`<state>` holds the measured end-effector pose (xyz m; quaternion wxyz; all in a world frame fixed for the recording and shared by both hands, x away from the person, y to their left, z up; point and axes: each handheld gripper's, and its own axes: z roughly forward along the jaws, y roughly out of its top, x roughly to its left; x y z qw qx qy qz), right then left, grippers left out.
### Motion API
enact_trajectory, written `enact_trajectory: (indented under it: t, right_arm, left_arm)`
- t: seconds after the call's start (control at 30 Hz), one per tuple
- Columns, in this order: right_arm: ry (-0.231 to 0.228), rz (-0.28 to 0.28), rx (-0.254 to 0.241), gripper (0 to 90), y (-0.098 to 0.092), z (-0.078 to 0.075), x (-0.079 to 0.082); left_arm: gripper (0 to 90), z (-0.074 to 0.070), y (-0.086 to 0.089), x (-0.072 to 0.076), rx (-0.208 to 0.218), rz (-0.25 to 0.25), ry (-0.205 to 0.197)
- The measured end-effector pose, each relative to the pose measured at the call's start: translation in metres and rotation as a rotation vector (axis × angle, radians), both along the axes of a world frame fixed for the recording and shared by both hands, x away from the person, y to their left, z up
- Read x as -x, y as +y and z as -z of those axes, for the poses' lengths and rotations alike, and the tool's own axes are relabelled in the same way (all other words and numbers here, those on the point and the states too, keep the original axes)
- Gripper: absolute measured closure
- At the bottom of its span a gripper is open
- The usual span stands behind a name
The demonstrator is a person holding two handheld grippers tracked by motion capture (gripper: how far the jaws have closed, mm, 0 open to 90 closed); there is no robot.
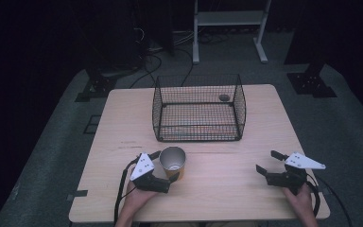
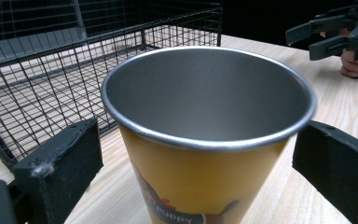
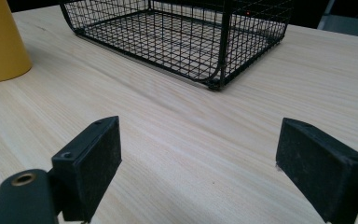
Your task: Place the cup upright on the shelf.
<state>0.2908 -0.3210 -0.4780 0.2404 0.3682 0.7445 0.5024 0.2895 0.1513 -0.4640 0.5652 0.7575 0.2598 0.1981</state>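
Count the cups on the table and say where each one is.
1. The cup stands in front of the wire basket, between the left gripper's open jaws.

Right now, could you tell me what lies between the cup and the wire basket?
Nothing: bare table separates cup and basket, per the high view.

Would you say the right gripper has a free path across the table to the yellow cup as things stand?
Probably yes: bare table lies between the right gripper, its jaws open, and the yellow cup. But the left gripper already straddles the cup, which may crowd a second grasp.
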Motion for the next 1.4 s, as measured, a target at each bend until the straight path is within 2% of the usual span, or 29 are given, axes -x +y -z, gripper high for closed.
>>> enact_trajectory:
  t: [0.1, 0.23, 0.3, 0.4, 0.63, 0.7, 0.77, 1.0, 1.07, 1.17, 1.4]
  right_arm:
    - [-0.001, 0.000, 0.001, 13.0, 0.000, 0.000, 0.000]
    - [-0.001, -0.001, 0.001, 13.1, 0.000, 0.000, 0.000]
    - [-0.002, -0.002, 0.001, 13.1, 0.000, 0.000, 0.000]
    - [-0.003, -0.003, 0.001, 13.1, 0.000, 0.000, 0.000]
    - [0.001, -0.001, -0.005, 13.1, 0.000, 0.000, 0.000]
    - [0.001, -0.001, -0.006, 13.1, -0.001, 0.000, 0.000]
    - [0.001, 0.000, -0.007, 13.1, -0.001, 0.000, 0.000]
    - [0.002, -0.002, -0.010, 13.1, -0.001, 0.000, 0.000]
    - [0.003, -0.003, -0.011, 13.1, -0.001, 0.000, 0.000]
    - [0.001, -0.001, -0.012, 13.1, -0.001, 0.000, 0.000]
    - [0.003, 0.000, -0.014, 13.1, -0.001, 0.000, 0.000]
  left_arm:
    - [1.0, 0.000, -0.005, -0.004, -0.013, 0.002, 0.005]
    - [1.6, 0.002, -0.009, -0.007, -0.010, 0.008, 0.006]
    - [7.1, 0.002, -0.009, -0.009, -0.025, -0.002, -0.003]
    - [14.0, 0.002, -0.009, -0.008, -0.024, 0.005, -0.015]
    - [14.2, -0.002, -0.013, -0.012, -0.001, 0.018, 0.014]
    - [14.2, -0.006, -0.016, -0.015, 0.001, 0.026, 0.013]
    - [14.1, -0.010, -0.018, -0.018, 0.023, 0.034, 0.015]
    - [14.2, -0.026, -0.026, -0.034, 0.027, 0.062, 0.023]
    - [14.2, -0.032, -0.028, -0.038, 0.029, 0.061, 0.013]
    - [14.1, -0.041, -0.031, -0.044, 0.050, 0.079, 0.020]
    - [14.1, -0.061, -0.040, -0.055, 0.056, 0.124, 0.025]
